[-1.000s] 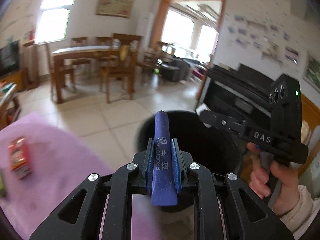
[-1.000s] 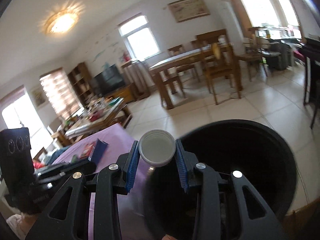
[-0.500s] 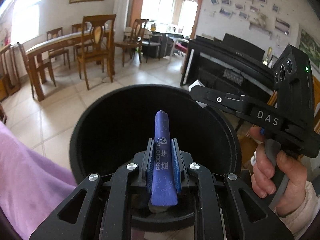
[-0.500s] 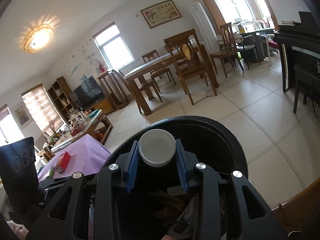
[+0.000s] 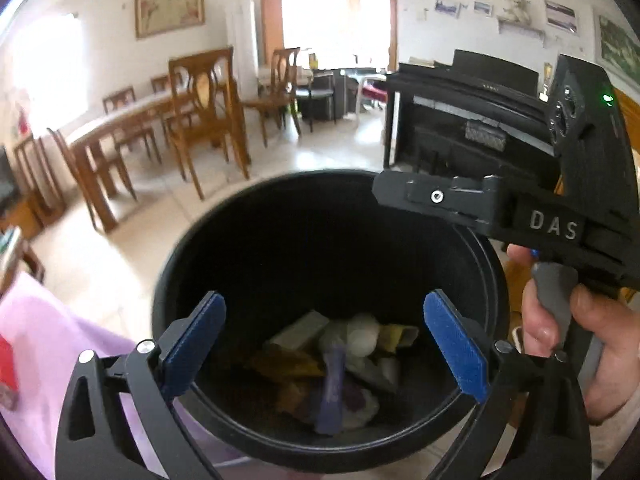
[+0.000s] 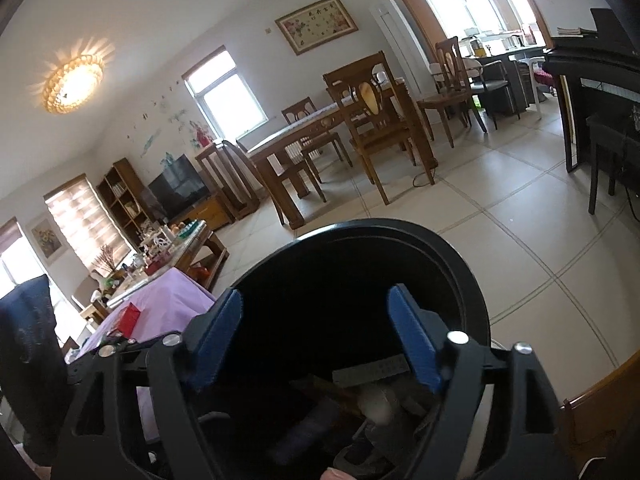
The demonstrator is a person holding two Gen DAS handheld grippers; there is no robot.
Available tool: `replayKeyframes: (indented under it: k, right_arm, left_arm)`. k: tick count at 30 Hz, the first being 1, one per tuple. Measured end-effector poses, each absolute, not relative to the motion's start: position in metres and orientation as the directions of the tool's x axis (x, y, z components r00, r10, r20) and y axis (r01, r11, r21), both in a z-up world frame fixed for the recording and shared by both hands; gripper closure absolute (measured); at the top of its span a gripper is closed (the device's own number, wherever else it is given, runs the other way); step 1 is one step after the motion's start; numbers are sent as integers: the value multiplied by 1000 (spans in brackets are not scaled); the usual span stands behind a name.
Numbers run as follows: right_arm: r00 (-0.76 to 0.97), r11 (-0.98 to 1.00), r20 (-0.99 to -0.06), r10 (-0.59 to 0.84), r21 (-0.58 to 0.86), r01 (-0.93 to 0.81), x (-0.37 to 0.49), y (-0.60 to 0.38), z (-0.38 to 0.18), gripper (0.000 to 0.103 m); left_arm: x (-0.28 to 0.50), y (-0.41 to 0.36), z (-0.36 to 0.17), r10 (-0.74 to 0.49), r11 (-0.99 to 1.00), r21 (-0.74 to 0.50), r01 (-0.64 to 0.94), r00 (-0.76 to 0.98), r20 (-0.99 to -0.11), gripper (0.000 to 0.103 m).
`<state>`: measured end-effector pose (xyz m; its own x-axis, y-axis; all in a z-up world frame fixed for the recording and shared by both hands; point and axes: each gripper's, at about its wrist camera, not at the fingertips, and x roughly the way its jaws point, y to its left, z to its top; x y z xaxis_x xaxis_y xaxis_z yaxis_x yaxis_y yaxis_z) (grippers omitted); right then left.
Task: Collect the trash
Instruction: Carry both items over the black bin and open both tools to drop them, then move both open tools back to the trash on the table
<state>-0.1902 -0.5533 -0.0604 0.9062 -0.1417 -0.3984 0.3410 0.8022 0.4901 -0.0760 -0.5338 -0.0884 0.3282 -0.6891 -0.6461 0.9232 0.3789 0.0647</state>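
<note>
Over the bin at lower centre, I was opening both the left gripper and right gripper, nothing between them, so trash dropped inside.

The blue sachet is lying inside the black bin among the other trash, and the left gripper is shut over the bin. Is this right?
Not fully. The blue sachet does lie inside the black bin among the other trash, but the left gripper is not shut: the left wrist view shows its jaws opening wide, with nothing between them.
</note>
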Motion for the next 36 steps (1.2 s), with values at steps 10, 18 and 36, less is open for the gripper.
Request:
replayKeyframes:
  k: [10,18,36]
  right_arm:
    - [901,816,-402,-162,459,351,-188,-541,-48,17]
    - [899,847,-415,-144,418,329,-172,-513,-33,16]
    - [855,952,-498,145,306,16,-54,-366,-10,16]
  left_arm:
    - [-87,-510,-68,-701,385,90,919,354,-619,5]
    - [-72,-453,-47,-715,456,49,888,399,-574,5]
    - [96,-180,-37,-410,897,-138,420,674,-615,6]
